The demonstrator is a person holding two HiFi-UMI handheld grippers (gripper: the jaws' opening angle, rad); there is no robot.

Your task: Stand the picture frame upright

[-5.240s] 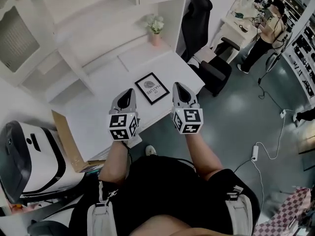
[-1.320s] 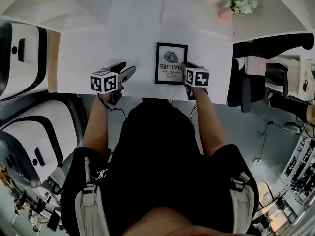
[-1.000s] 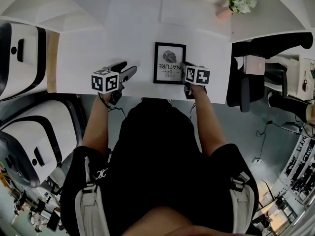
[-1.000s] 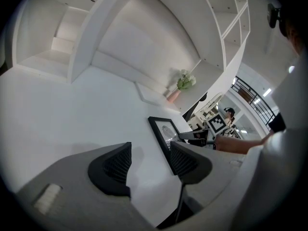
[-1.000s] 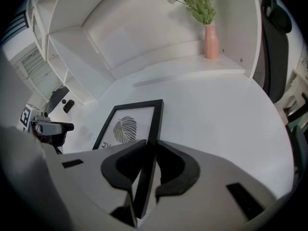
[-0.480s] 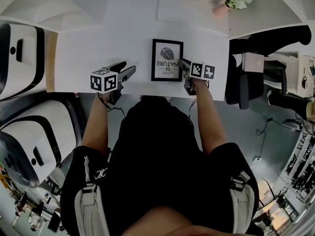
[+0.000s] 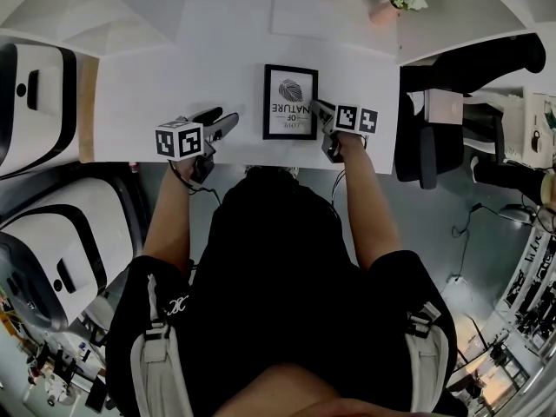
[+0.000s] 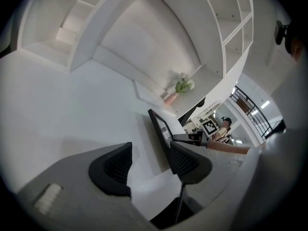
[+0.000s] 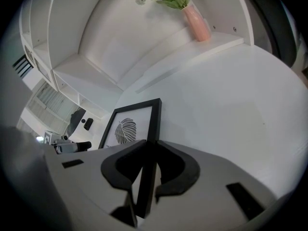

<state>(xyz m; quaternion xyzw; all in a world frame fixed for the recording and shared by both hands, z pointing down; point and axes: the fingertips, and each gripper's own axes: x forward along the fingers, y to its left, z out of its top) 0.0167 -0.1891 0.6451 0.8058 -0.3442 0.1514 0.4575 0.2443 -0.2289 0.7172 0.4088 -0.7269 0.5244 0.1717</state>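
Black-edged picture frame (image 7: 290,101), newly tipped up off the white table (image 7: 156,85) along its 3 o'clock edge, where the right gripper (image 7: 321,113) clamps it; left gripper (image 7: 229,121) waits at 9 o'clock, jaws apart, empty; standing begun, unfinished.

Wide open lane on bare desk (image 7: 156,76) left of picture frame (image 7: 290,102), from front edge back to shelf ledge (image 7: 330,16). In that lane, near front edge, left gripper (image 7: 228,120), jaws apart, nothing between them, just beside frame. Frame's right side taken by right gripper (image 7: 319,111), clamped on that edge. Beyond it narrow strip of desk, then black chair (image 7: 430,129) close to desk end. Far right corner: vase (image 7: 382,11), well apart from frame. Left end bounded by cardboard (image 7: 85,102) and white machine (image 7: 30,68).
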